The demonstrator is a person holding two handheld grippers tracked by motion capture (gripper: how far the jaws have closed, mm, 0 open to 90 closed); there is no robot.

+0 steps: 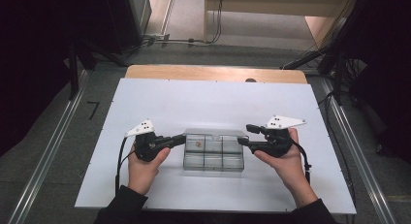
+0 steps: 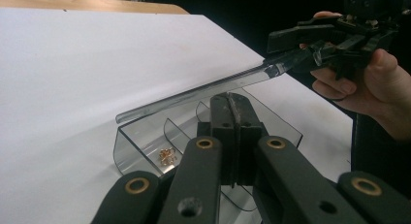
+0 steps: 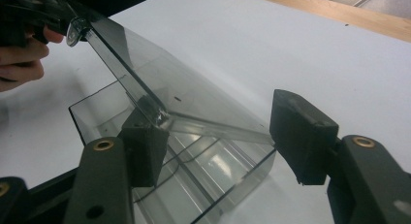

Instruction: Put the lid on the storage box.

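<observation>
No brand, label or readable text anywhere on the gear or the box, fwiw. Nearest the person, both forearms come in from the bottom of the high view, one hand per gripper. The left gripper (image 1: pixel 181 139) sits at the left end of the clear plastic organizer box (image 1: pixel 213 161), jaws pressed tight together w/ nothing visible between them; in the left gripper view they're a solid black block over the box's near wall. The right gripper (image 1: pixel 246 135) is at the right end, jaws spread apart, and in the right gripper view the box's lid (image 3: pixel 194 103) corner sits in the gap, right up against the left jaw, while the other jaw stands clear of it, so not a pinch afaict. The box sits mid-table on the white table top (image 1: pixel 160 98), a bit toward the person's side, long axis running left-right between the two grippers, divided into small compartments. Lid is swung open and tilted up, hinged along the far long edge, free edge raised. Small coppery bits (image 2: pixel 167 156) lie in one end compartment, the left end in the high view. Farther back there's the bare white top, then a wooden strip (image 1: pixel 215 73) along the far edge.
</observation>
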